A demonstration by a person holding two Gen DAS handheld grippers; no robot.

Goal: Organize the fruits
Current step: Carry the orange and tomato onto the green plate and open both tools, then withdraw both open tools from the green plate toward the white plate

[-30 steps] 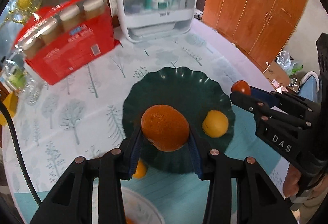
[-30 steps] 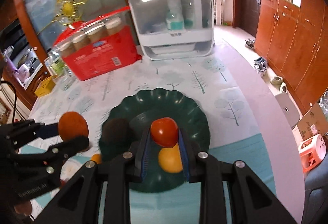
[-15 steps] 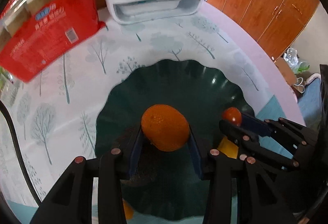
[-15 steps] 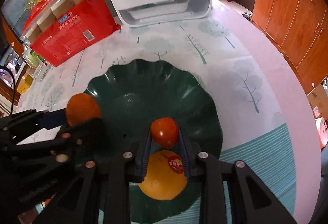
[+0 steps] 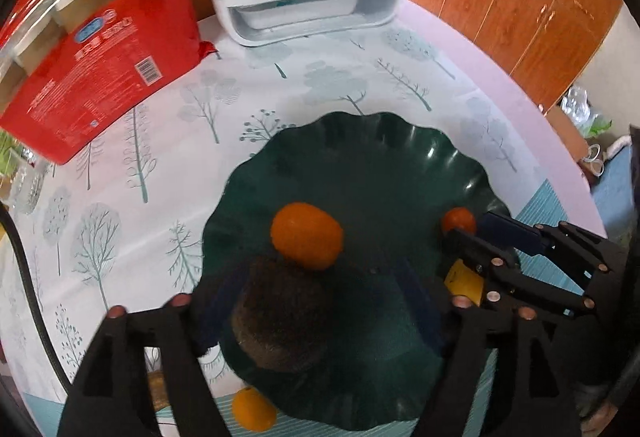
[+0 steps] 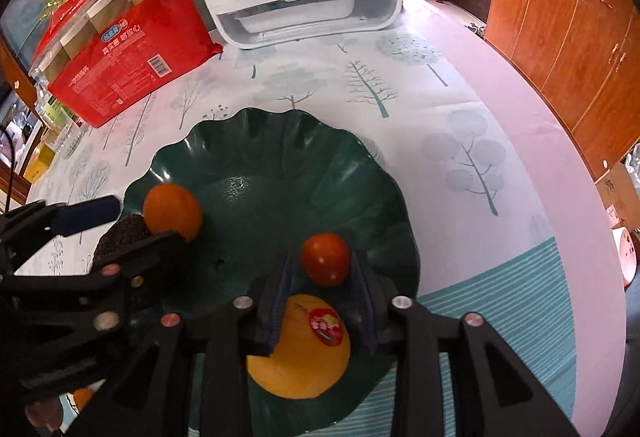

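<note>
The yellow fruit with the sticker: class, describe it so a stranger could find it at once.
Start at the scalloped dark green plate on the tree-print tablecloth. At its near edge, just under the right gripper, lies the yellow fruit. Only it is yellow and bears a red sticker; the others are orange, red or dark brown.

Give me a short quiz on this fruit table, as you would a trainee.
1. True or false: the left gripper is open, and the orange lies on the green plate.
2. Fill in: the tomato sits between the fingers of the ___ gripper.
3. Which fruit bears a sticker? A orange, B yellow fruit, C tomato.
Key: 1 true; 2 right gripper; 3 B.
</note>
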